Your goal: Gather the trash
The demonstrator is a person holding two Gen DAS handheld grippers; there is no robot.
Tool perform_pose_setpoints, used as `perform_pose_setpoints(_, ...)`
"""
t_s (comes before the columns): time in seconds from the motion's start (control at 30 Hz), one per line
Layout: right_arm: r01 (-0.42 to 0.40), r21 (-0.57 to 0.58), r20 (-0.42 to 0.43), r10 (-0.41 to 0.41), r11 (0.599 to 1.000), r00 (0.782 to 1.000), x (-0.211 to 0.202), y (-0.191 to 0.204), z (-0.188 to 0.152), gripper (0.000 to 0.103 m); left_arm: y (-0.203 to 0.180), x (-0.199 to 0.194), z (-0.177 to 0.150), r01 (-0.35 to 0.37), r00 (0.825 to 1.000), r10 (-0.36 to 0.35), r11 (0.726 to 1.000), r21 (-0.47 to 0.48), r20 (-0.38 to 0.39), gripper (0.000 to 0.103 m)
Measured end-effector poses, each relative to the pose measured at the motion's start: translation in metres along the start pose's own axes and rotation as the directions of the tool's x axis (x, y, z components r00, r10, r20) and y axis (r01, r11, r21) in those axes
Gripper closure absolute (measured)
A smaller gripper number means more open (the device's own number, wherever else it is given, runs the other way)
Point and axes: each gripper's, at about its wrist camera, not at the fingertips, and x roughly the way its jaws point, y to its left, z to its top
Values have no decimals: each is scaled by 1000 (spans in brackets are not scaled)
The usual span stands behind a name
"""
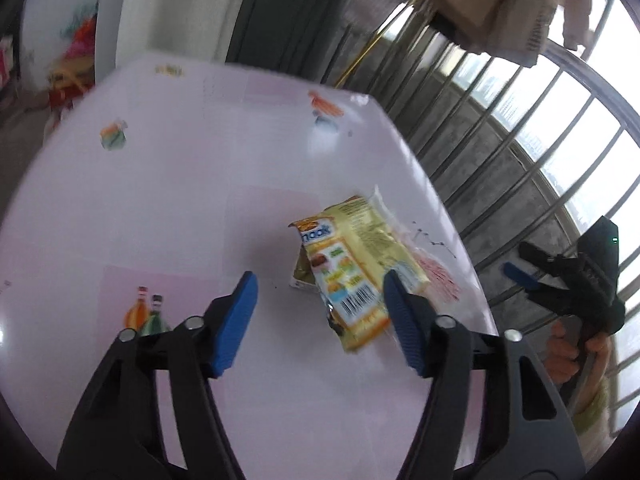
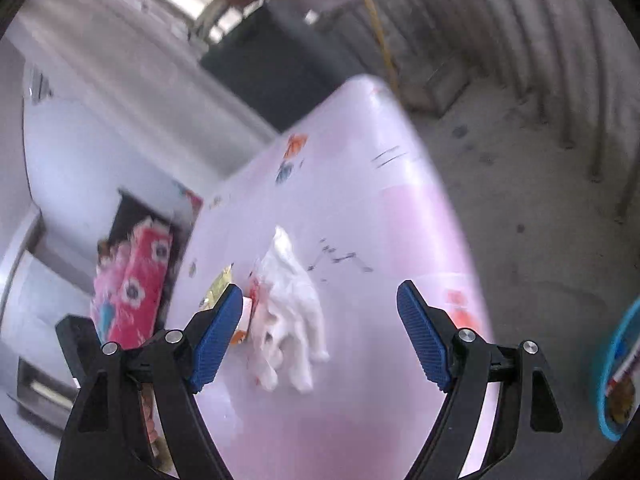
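Observation:
A yellow snack wrapper (image 1: 352, 268) lies on the pink table (image 1: 160, 200) over a gold wrapper (image 1: 301, 274) and beside a clear pink-printed wrapper (image 1: 438, 278). My left gripper (image 1: 320, 314) is open just above the table; the yellow wrapper sits between its jaws against the right pad (image 1: 404, 320), and the left pad is well clear of it. My right gripper (image 1: 525, 263), in a hand (image 1: 568, 352), hangs open past the table's right edge. In the right wrist view that gripper (image 2: 320, 338) stands open and empty above a crumpled white tissue (image 2: 292, 308), with the yellow wrapper (image 2: 218, 288) behind its left pad.
A blue basket (image 2: 612, 380) holding some trash sits on the floor to the right of the table (image 2: 380, 208). A window grille (image 1: 520, 128) and concrete ledge run along the table's right side. Red flowered cloth (image 2: 132, 292) lies off the table's left side.

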Motion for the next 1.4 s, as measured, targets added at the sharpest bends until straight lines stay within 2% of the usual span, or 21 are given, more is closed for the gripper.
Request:
perform_pose_setpoints(0.13, 26, -10, -68, -26, 1000, 997, 56, 11, 10, 28, 11, 34, 11, 6, 998, -9, 999, -47, -57, 60)
perform_pose_setpoints(0.23, 27, -23, -98, -29, 999, 995, 81, 19, 11, 38, 12, 52, 12, 7, 997, -11, 999, -45, -77, 63)
perform_pose_setpoints(0.27, 23, -30, -107, -26, 999, 994, 86, 20, 10, 42, 12, 56, 14, 21, 997, -24, 999, -43, -71, 63)
perform_pose_setpoints(0.37, -13, -35, -165, 7, 999, 986, 100, 30, 3, 52, 4, 58, 15, 42, 996, -43, 999, -14, -73, 73)
perform_pose_setpoints(0.53, -59, -32, -237, 49, 998, 970, 111, 37, -17, 79, -3, 54, 8, 42, 996, -40, 999, 20, -82, 74)
perform_pose_setpoints(0.63, -90, 2, -268, 88, 996, 959, 107, 34, -30, 86, -3, 46, -2, 50, 994, -46, 998, 35, -100, 75)
perform_pose_setpoints(0.83, -101, 14, -309, 100, 995, 946, 78, 37, -73, 87, 0, 15, -40, 88, 985, -80, 995, 48, -153, 75)
perform_pose_setpoints(1.07, -131, 80, -334, 151, 988, 930, 28, 30, -151, 87, 0, -33, -104, 156, 962, -149, 988, 13, -228, 75)
perform_pose_setpoints(1.13, -130, 78, -334, 149, 988, 931, 14, 31, -174, 87, 0, -46, -122, 151, 962, -143, 988, 17, -232, 75)
perform_pose_setpoints(1.27, -76, -16, -311, 67, 997, 948, -11, 44, -205, 86, 1, -70, -147, 115, 974, -111, 993, 6, -196, 74)
perform_pose_setpoints(1.4, -56, -36, -287, 43, 998, 957, -18, 46, -208, 84, 7, -82, -160, 82, 985, -83, 997, -16, -153, 46)
